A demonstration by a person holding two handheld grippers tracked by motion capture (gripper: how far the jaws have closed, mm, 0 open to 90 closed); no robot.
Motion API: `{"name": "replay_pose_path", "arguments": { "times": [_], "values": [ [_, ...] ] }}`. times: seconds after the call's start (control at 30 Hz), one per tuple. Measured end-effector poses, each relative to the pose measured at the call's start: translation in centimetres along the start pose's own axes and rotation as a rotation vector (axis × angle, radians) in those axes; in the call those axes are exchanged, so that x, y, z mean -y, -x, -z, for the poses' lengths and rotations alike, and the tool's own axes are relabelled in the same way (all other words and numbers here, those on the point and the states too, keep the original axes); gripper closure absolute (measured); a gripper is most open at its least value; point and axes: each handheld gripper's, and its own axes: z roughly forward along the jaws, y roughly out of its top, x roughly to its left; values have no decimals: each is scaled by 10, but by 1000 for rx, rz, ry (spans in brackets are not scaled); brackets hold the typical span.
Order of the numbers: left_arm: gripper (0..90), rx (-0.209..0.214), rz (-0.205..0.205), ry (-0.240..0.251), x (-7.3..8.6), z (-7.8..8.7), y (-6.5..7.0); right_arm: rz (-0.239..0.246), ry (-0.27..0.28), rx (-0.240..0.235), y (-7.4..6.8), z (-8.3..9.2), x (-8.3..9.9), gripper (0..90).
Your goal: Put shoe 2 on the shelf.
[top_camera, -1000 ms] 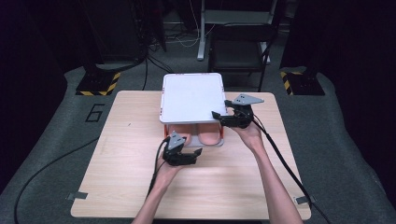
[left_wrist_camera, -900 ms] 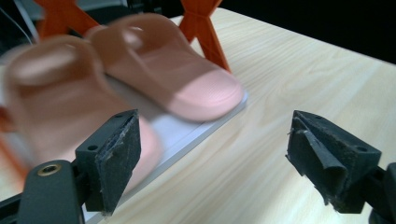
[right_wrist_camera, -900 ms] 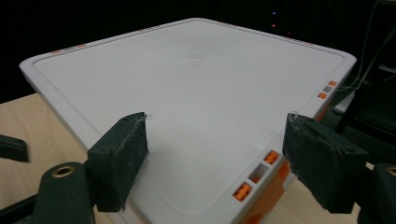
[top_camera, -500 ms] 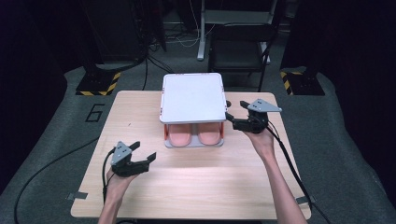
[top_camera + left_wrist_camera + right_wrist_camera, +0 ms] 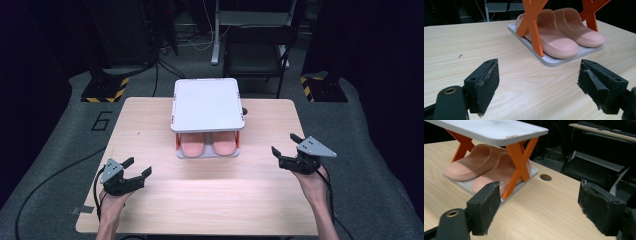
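Over bare tabletop (image 5: 210, 185), left gripper (image 5: 138, 168) and right gripper (image 5: 285, 143) gape wide, empty.

A: What differs from a second ago?

B: Both tongs were then at the front of the shoe rack (image 5: 207, 107), by the pink slippers (image 5: 208, 144). The left tongs (image 5: 135, 174) have since withdrawn to the near left part of the counter (image 5: 210, 200), well apart from the rack.

A: And the right tongs (image 5: 286, 146)?

B: They have drawn back to the right, clear of the rack; their jaws have just been opening, with nothing between them.
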Motion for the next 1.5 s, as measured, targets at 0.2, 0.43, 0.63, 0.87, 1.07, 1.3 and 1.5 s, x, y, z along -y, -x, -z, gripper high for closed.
{"name": "replay_pose_path", "arguments": {
  "times": [0.2,0.43,0.63,0.87,1.07,1.3,1.5],
  "values": [
    [172,-14,8,8,4,1,-1,-70,34,57,-4,27,27,191],
    [172,-21,25,13,7,5,-5,-134,61,78,-19,37,53,189],
    [172,-33,35,3,10,4,-8,-129,72,96,-33,38,66,186],
    [172,-40,31,9,8,3,-7,-136,33,87,-40,34,69,190],
    [172,-46,40,24,7,7,-9,-118,12,85,-44,31,71,186],
    [173,-56,49,24,6,9,-11,-123,3,83,-44,30,72,184],
    [172,-52,41,19,6,8,-9,-180,42,78,-35,34,78,188]
  ]
}}
